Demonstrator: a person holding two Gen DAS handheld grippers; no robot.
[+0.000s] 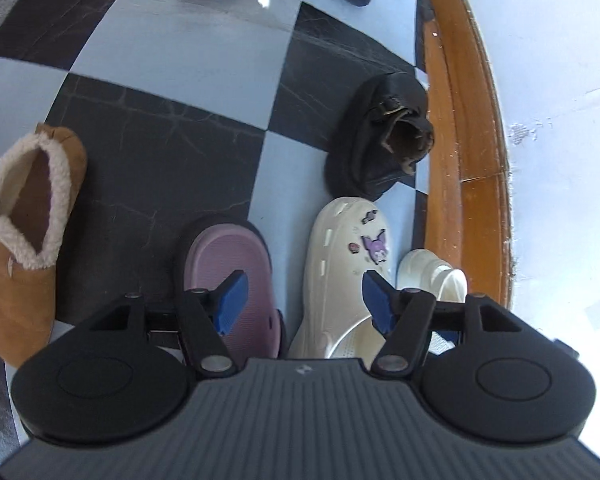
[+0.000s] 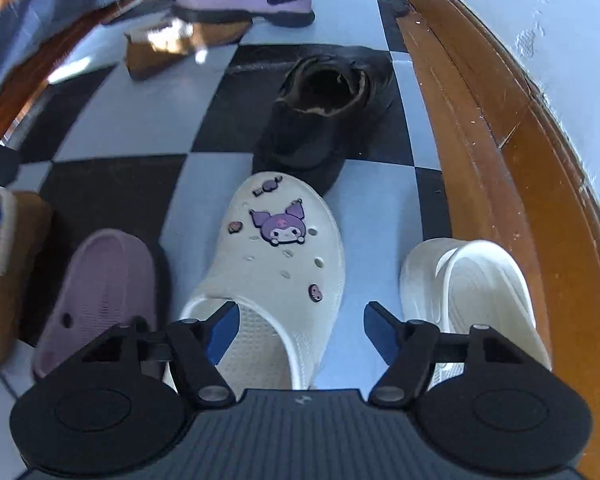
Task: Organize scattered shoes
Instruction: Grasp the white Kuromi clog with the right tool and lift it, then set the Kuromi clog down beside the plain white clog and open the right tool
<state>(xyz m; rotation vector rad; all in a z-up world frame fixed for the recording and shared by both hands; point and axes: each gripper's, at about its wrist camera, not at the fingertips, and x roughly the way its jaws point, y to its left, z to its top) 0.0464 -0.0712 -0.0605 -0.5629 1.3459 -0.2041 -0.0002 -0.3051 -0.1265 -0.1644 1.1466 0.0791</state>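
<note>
My left gripper (image 1: pixel 304 300) is open and empty above a pink slipper (image 1: pixel 228 264) and a white clog with purple charms (image 1: pixel 340 264). A second white clog (image 1: pixel 432 276) lies right of it by the baseboard. A black leather shoe (image 1: pixel 384 136) lies beyond them. A tan fleece-lined boot (image 1: pixel 24 232) lies at the left. My right gripper (image 2: pixel 300 328) is open and empty over the heel of the charm clog (image 2: pixel 276 248), with the plain white clog (image 2: pixel 472 292) to its right, the pink slipper (image 2: pixel 104 288) to its left, and the black shoe (image 2: pixel 324 120) ahead.
The floor is black and pale checkered tile (image 1: pixel 172 60). A wooden baseboard (image 1: pixel 472 120) and white wall (image 1: pixel 560 60) run along the right. Another tan boot (image 2: pixel 172 48) and purple shoes (image 2: pixel 244 0) lie farther off, with a blue and orange cloth (image 2: pixel 40 8) at far left.
</note>
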